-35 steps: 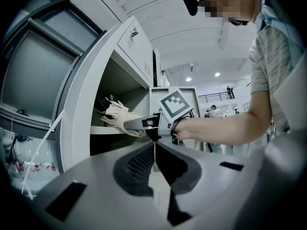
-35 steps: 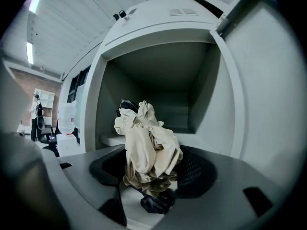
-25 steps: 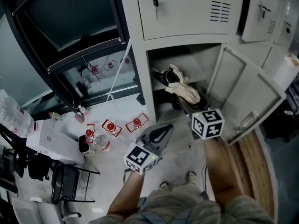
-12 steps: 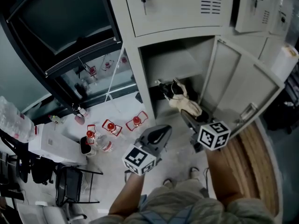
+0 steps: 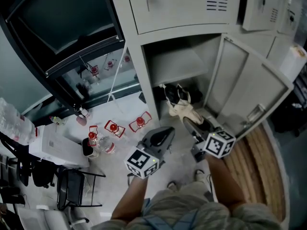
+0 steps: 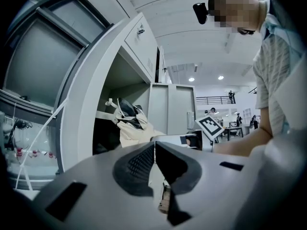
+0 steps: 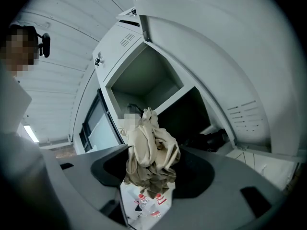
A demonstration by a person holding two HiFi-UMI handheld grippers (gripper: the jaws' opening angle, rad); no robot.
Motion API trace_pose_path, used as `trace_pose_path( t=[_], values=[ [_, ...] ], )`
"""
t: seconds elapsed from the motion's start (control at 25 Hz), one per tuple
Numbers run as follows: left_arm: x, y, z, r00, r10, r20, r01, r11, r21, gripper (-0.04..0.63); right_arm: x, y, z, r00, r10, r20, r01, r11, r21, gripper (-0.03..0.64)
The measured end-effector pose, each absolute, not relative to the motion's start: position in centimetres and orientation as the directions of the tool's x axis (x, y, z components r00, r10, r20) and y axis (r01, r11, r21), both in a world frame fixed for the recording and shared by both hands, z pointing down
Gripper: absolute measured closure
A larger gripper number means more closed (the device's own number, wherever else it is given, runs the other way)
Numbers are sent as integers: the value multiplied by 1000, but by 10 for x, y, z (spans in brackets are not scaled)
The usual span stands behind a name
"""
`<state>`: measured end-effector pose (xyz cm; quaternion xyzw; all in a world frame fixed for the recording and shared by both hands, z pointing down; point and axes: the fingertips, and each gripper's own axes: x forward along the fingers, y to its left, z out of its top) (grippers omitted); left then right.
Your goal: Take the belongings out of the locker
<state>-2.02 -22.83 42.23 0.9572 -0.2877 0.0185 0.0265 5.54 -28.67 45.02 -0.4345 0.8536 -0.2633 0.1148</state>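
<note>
Step, as judged: getting beige cloth [image 5: 185,110] out of locker [image 5: 144,71]. Right gripper [image 5: 191,124] grasped cloth at locker mouth, jaws just closing further. Left gripper [image 5: 164,133] clenched, empty. Next: carry cloth clear of locker.

L gripper [image 5: 168,131] shut, empty; R gripper [image 5: 188,122] jaws just closing on cloth [image 7: 151,150].

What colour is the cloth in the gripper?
Beige, a pale sandy tan. The cloth shows best in the right gripper view.

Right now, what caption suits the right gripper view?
Right gripper, fingers just closing tighter, grips beige cloth before the open locker.
</note>
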Motion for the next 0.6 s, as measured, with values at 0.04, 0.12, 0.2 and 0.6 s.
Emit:
trace_pose_path(
  t=[0.04, 0.12, 0.2, 0.6],
  values=[
    [-21, -228, 423, 833, -551, 53, -553, -832, 42, 592, 54, -284, 449, -601, -799, 32, -680, 490, -545, 357],
    [-21, -229, 424, 832, -552, 57, -554, -831, 44, 592, 51, -278, 447, -612, -791, 29, -677, 504, -536, 357],
    [-21, -229, 425, 833, -551, 58, -553, -832, 45, 592, 49, -273, 444, -621, -783, 27, -673, 516, -530, 357],
    [-16, -224, 420, 839, -543, 37, -544, -837, 58, 592, 40, -245, 424, -662, -749, -32, -612, 564, -555, 357]
  ],
)
